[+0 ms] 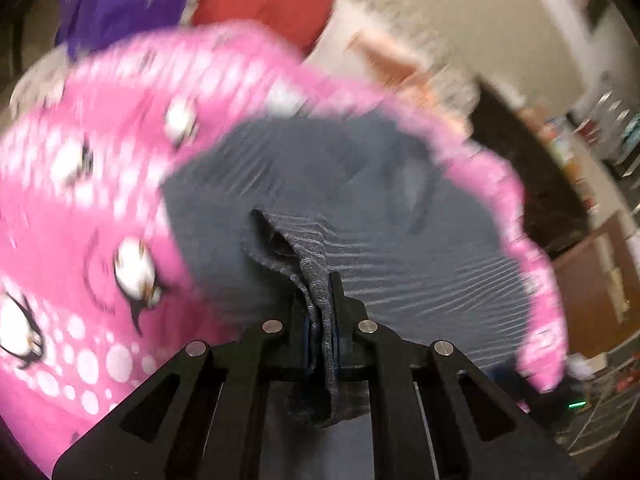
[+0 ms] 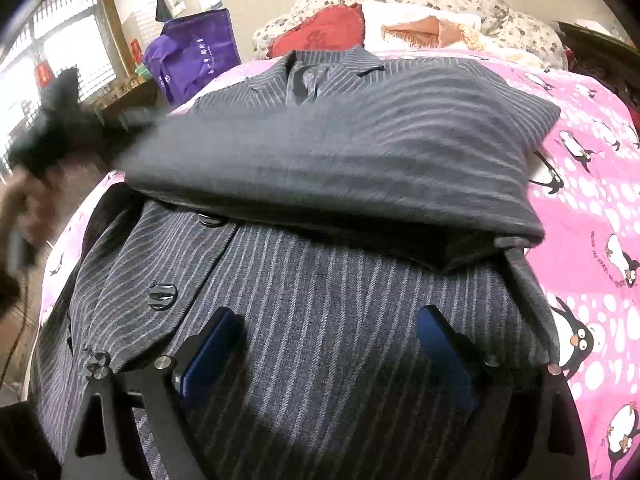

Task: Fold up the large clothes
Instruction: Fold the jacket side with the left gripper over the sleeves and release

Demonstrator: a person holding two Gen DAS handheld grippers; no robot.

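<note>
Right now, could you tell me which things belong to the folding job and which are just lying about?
In the job:
striped jacket
left hand-held gripper, shut on its fabric
right hand-held gripper, open

Lying about:
pink penguin blanket
purple bag
red cushion

Left gripper [image 1: 320,312] clamped on a bunched edge of the grey striped jacket [image 1: 360,200], cloth pinched between the jaws and hanging below them. Frame motion-blurred. Pink penguin-print blanket [image 1: 80,200] left of and beyond the gripper; red cushion [image 1: 264,4] far ahead.
</note>
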